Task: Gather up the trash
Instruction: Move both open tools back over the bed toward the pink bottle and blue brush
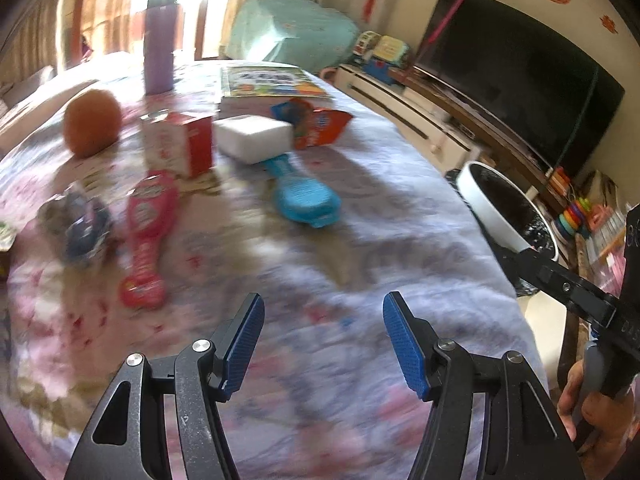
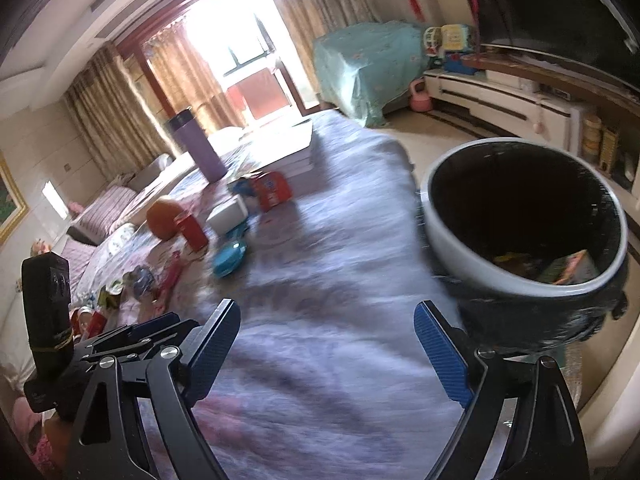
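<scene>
My left gripper is open and empty above the cloth-covered table. Ahead of it lie a pink wrapper, a crumpled dark wrapper, a red and white carton, an orange and blue snack bag, a white block and a blue paddle-shaped item. The white bin with a black liner stands beside the table's right edge and holds some wrappers. My right gripper is open and empty, just left of the bin.
An orange, a purple bottle and a stack of books stand at the table's far side. A TV on a low cabinet runs along the right wall. Toys lie on the floor behind the bin.
</scene>
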Demonstrator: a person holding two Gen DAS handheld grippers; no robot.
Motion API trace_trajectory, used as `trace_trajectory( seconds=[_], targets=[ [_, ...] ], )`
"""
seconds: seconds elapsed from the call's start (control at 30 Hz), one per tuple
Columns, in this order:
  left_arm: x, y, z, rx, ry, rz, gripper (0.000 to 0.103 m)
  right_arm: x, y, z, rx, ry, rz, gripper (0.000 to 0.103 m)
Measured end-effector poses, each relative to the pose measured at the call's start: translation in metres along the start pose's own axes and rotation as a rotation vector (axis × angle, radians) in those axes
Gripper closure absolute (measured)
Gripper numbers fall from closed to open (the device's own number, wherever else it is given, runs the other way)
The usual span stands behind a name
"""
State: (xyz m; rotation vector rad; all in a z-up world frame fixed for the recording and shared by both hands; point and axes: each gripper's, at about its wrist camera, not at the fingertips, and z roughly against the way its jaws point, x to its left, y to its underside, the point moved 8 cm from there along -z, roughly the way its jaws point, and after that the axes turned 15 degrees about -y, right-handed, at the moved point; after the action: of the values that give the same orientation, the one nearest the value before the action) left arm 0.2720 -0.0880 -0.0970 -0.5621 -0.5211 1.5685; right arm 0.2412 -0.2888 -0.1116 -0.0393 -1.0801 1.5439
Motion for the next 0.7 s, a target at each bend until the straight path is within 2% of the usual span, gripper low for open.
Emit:
trace_trajectory(
  seconds=[0.33, 0.7],
  targets=[
    [0.047, 0.011, 0.018, -0.007, -0.043, 0.072, 0.042, 0.036, 0.008, -0.033, 0.053, -0.043, 0.046, 0.013],
    [0.079, 0.005, 0.001, 0.016, -0.081, 0.122, 0.042, 0.055, 0.009, -0.061, 0.081, -0.060, 0.074, 0.013]
  ],
)
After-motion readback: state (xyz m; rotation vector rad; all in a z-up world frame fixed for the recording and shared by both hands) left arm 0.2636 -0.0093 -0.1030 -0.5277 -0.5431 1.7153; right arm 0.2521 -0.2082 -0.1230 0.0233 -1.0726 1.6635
